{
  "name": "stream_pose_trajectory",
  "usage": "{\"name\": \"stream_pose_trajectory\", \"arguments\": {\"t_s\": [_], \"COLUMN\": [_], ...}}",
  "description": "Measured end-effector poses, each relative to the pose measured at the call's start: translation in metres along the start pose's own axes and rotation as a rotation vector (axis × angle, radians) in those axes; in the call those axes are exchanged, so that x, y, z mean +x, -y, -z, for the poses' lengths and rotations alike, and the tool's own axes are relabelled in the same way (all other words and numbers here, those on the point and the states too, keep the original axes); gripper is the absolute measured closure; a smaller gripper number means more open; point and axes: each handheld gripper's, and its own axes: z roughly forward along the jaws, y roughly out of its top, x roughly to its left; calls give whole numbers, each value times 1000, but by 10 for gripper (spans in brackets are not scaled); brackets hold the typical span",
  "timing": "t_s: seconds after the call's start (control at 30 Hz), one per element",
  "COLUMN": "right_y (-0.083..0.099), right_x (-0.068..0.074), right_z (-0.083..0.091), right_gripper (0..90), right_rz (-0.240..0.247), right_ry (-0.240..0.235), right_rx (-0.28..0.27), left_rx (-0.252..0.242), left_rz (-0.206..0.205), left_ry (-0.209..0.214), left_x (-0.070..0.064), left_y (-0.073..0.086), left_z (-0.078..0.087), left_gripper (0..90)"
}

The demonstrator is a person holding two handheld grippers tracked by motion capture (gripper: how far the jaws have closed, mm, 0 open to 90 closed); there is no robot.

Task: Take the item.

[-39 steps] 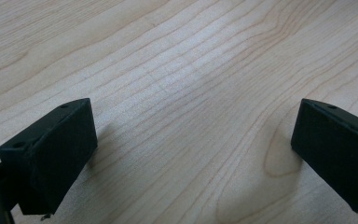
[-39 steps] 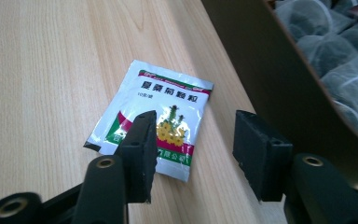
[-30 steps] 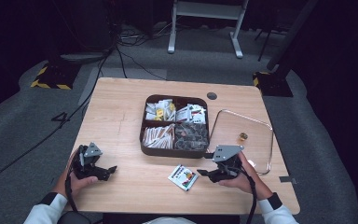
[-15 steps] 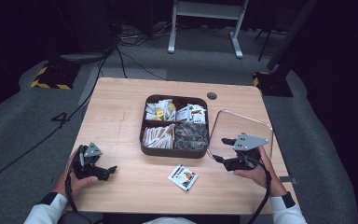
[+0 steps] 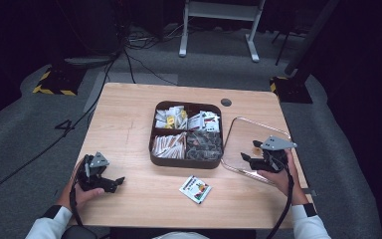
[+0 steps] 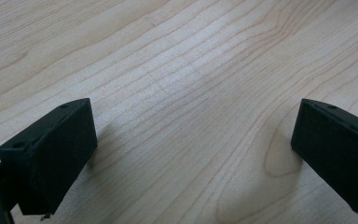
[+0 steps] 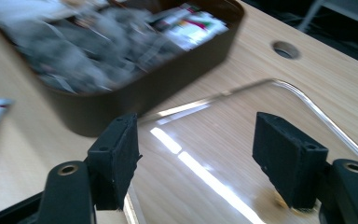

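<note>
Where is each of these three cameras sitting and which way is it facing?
High view: above the person's side, looking forward and down at the table; both forearms, left gripper, right gripper.
Left gripper view: low over bare wood, between open jaws.
Right gripper view: over the clear lid, facing the divided box, jaws open.
Shared: the high and right gripper views both show lid, box and the loose packet.

1. The left gripper (image 5: 110, 183) is black, with a grey 3-cornered plate on top and a black cable trailing toward the sleeve.
2. The right gripper (image 5: 249, 151) matches it: black body, grey plate, black cable.
3. Both sleeves are white with dark cuffs.
4. Up close, the jaws are blocky matt black pads with small holes; the right pair sits on arms with round metal-ringed screw holes.
</note>
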Motion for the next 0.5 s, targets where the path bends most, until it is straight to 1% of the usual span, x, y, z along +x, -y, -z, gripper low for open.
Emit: {"name": "stream_pose_trajectory", "arguments": {"t_s": [0.03,0.1,0.17,0.3,0.37,0.5], "right_y": [3,13,22,35,39,44], "right_x": [-3,-13,-21,-34,-39,-48], "right_z": [-2,-6,-9,-16,-19,-29], "right_gripper": [320,320,322,325,326,328], "right_rz": [-5,-65,-105,-151,-176,-189], "right_ry": [16,28,52,97,103,123], "right_rx": [13,29,48,84,93,116], "left_rx": [0,0,2,2,2,2], "left_rz": [-1,0,-1,-1,-1,-1], "left_ry": [1,1,2,2,2,2], "left_x": [0,0,0,0,0,0], "left_y": [0,0,0,0,0,0], "left_z": [0,0,0,0,0,0], "left_gripper": [4,5,4,4,4,4]}}
